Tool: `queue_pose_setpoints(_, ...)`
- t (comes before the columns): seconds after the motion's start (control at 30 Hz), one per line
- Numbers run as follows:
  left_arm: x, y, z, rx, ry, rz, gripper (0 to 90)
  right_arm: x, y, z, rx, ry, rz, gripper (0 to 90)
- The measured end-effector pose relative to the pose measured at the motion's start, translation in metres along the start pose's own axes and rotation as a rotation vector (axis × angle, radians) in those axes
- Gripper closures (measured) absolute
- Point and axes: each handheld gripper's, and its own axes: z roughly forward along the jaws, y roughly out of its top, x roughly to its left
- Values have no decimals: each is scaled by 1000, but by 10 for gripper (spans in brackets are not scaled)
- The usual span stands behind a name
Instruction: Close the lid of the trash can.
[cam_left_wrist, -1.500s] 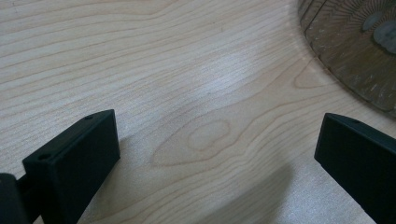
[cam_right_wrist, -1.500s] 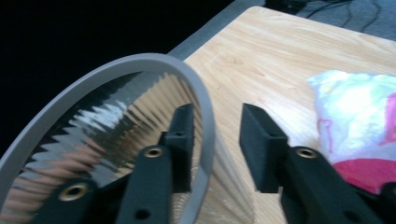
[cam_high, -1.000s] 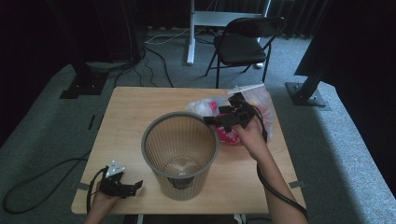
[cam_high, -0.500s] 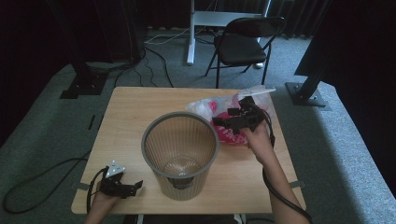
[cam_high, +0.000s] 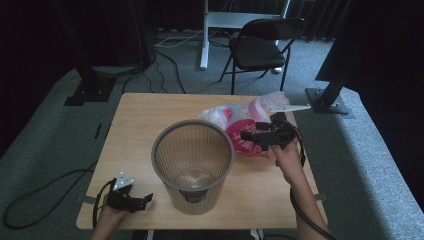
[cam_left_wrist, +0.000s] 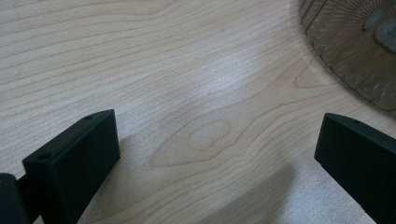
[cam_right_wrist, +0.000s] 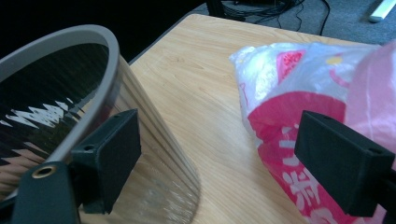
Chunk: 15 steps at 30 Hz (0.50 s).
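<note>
A grey ribbed plastic waste bin (cam_high: 192, 165) stands upright in the middle of the wooden table (cam_high: 135, 120), and its rim (cam_right_wrist: 70, 39) is close to my right gripper's camera. A crumpled pink-and-white plastic bag (cam_high: 240, 127) lies on the table to the bin's right. My right gripper (cam_high: 252, 136) hovers open over the bag's near edge, pointing left toward the bin; the bag (cam_right_wrist: 299, 102) sits past its right jaw. My left gripper (cam_high: 146, 200) rests open at the table's front left corner, with bare wood between its jaws and the bin's base (cam_left_wrist: 359, 51) beyond.
A black folding chair (cam_high: 262, 47) stands on the grey carpet behind the table. A white desk leg (cam_high: 204, 35) and black stand bases (cam_high: 90, 92) sit farther back. Cables trail on the floor at the left.
My right gripper has drawn back toward the near side and slightly right over the bag. The left gripper has stayed put.
</note>
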Motion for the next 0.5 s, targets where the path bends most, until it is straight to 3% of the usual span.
queue_pose_setpoints(0.5,0,0,0,0,-1,0,0,-11,-32,-9,-29,-47,24,140)
